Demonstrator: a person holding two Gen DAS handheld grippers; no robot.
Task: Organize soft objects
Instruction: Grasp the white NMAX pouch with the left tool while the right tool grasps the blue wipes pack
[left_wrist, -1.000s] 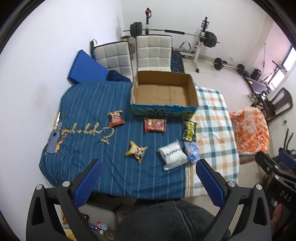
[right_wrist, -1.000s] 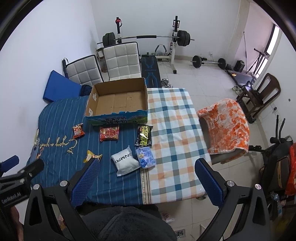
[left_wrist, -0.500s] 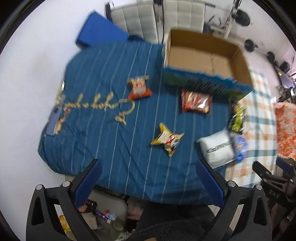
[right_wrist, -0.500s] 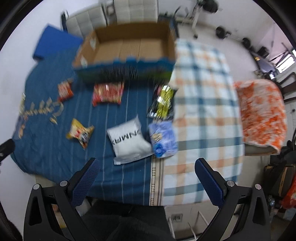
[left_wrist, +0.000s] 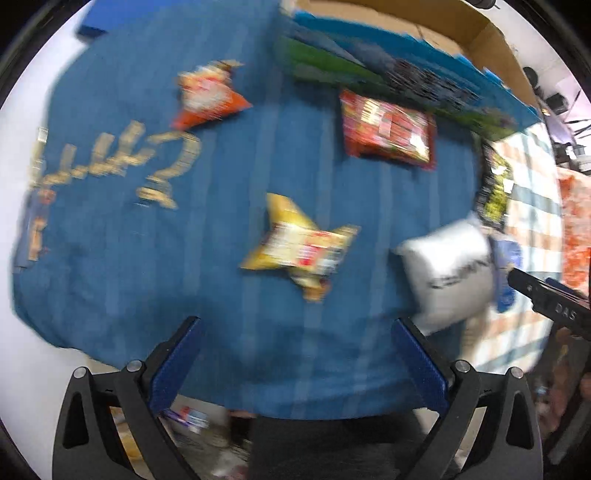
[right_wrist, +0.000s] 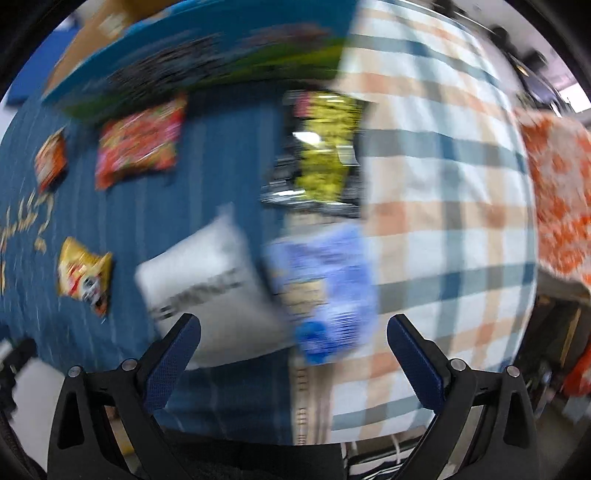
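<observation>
Both views are motion-blurred. Several snack packets lie on a blue striped cloth (left_wrist: 221, 258). In the left wrist view a yellow packet (left_wrist: 299, 247) sits ahead of my open left gripper (left_wrist: 295, 354), with an orange packet (left_wrist: 207, 96), a red packet (left_wrist: 388, 129) and a white pouch (left_wrist: 450, 273) around it. My right gripper (right_wrist: 293, 354) is open just short of the white pouch (right_wrist: 207, 280) and a blue packet (right_wrist: 328, 280). A black-and-yellow packet (right_wrist: 321, 155), the red packet (right_wrist: 140, 144) and the yellow packet (right_wrist: 85, 277) lie beyond. The cardboard box (left_wrist: 406, 55) stands behind them.
A checked cloth (right_wrist: 443, 184) covers the table's right half. An orange patterned cloth (right_wrist: 561, 192) lies to its right. Gold embroidery (left_wrist: 122, 162) marks the blue cloth at the left. The other gripper's black body (left_wrist: 546, 302) shows at the right edge of the left wrist view.
Both grippers have dropped down and forward toward the table. The packets now fill the views; the room and gym gear have slid out of frame. Both grippers stayed open.
</observation>
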